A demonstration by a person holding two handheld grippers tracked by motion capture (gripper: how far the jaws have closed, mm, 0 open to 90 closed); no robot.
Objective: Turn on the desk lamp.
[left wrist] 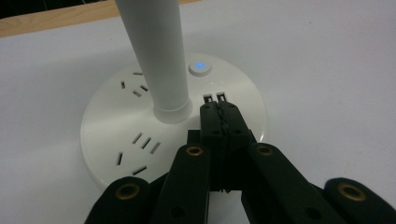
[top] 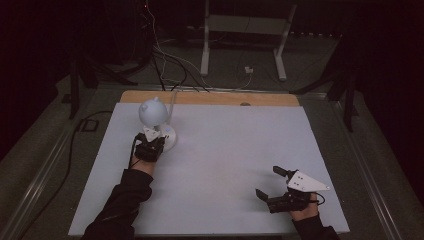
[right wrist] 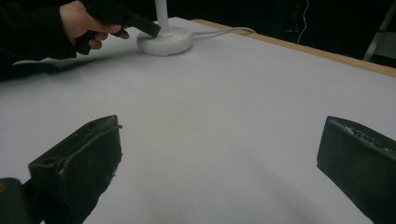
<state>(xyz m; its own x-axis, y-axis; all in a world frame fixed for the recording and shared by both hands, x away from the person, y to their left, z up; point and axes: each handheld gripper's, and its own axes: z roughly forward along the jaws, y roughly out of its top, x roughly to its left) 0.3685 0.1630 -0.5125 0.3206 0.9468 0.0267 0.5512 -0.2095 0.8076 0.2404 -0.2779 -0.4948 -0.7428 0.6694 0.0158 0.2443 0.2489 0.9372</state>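
A white desk lamp stands at the back left of the white table top (top: 225,150), with a round head (top: 152,111) and a round base (top: 170,140). The base (left wrist: 116,116) carries socket slots, two USB ports (left wrist: 215,97) and a small button lit blue (left wrist: 200,67) beside the stem (left wrist: 156,56). My left gripper (left wrist: 218,109) is shut with nothing in it, its tips just over the base by the USB ports. It also reaches the lamp (right wrist: 166,42) from the left (right wrist: 152,29). At the front right my right gripper (top: 268,181) hovers open and empty (right wrist: 219,149).
The lamp's white cord (right wrist: 224,31) runs off the far wooden edge (top: 210,97). Dark cables (top: 165,65) lie on the floor behind the table, near a white stand frame (top: 245,30). A black cable (top: 70,150) trails along the left side.
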